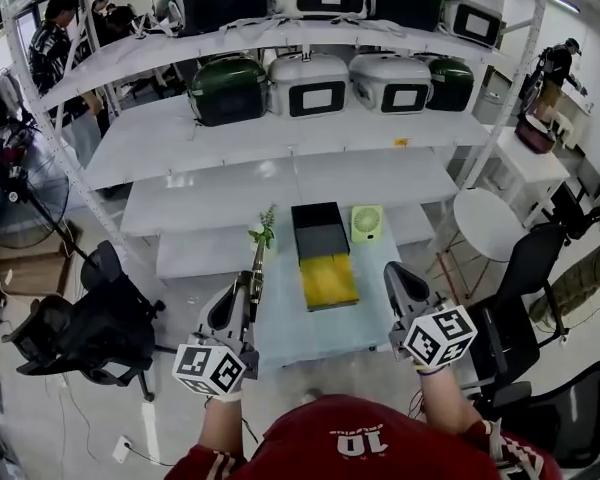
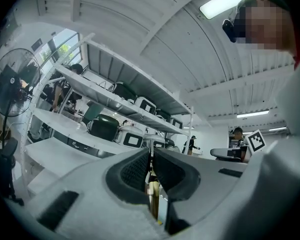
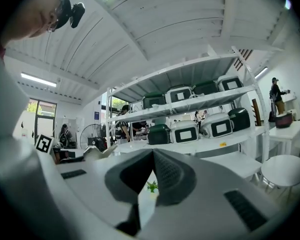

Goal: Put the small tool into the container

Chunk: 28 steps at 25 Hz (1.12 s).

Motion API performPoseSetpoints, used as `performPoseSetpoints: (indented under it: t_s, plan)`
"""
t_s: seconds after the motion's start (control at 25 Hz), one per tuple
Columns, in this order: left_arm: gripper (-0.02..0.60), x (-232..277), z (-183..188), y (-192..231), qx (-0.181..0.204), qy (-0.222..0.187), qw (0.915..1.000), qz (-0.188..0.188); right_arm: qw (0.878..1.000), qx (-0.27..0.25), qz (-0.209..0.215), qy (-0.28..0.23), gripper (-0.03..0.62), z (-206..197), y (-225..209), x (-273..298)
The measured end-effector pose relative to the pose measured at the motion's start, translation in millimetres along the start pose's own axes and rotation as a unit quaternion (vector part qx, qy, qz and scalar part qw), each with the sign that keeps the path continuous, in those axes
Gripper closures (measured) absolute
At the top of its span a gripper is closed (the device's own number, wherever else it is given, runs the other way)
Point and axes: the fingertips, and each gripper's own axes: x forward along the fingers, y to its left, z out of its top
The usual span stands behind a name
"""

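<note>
Now the left gripper, lower left, is clamped shut on the thin brown small tool, which lies along the table's left edge, apart from the black container at centre. The right gripper, lower right, is closed and empty.

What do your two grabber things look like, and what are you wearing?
The left hand-held gripper and right hand-held gripper match: pale grey shells, black ribbed pads, and a cube of black-and-white square markers on each. The shirt is red with a white 10, and its sleeves have white stripes.
</note>
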Motion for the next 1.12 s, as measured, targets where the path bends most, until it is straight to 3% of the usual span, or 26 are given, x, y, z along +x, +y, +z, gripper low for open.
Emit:
performPoseSetpoints:
  t_s: [0.32,0.52,0.72,0.92,1.12]
  plan:
    - [0.555,15.4,-20.4,5.5,-0.011,0.022,0.9997,-0.001,0.999,-0.027,-0.028,0.019,0.589,-17.4,-22.9,0.1]
    - [0.555,35.3,-32.4,-6.2,-0.006,0.034,0.9993,-0.013,0.999,-0.006,-0.034,0.013,0.589,-23.4,-48.8,7.0]
    - [0.555,62.0,-23.7,-9.7,0.005,0.02,0.9998,-0.005,1.0,-0.008,-0.015,-0.008,0.589,-6.2,-66.4,35.7]
    - [0.555,92.5,-22.7,-18.8,0.013,0.021,0.9997,-0.005,0.999,-0.043,0.005,-0.015,0.589,13.3,-82.1,60.0]
    - [0.555,121.6,-42.6,-23.2,-0.006,0.03,0.9995,-0.01,0.999,-0.044,0.019,-0.011,0.589,6.7,-101.1,78.2]
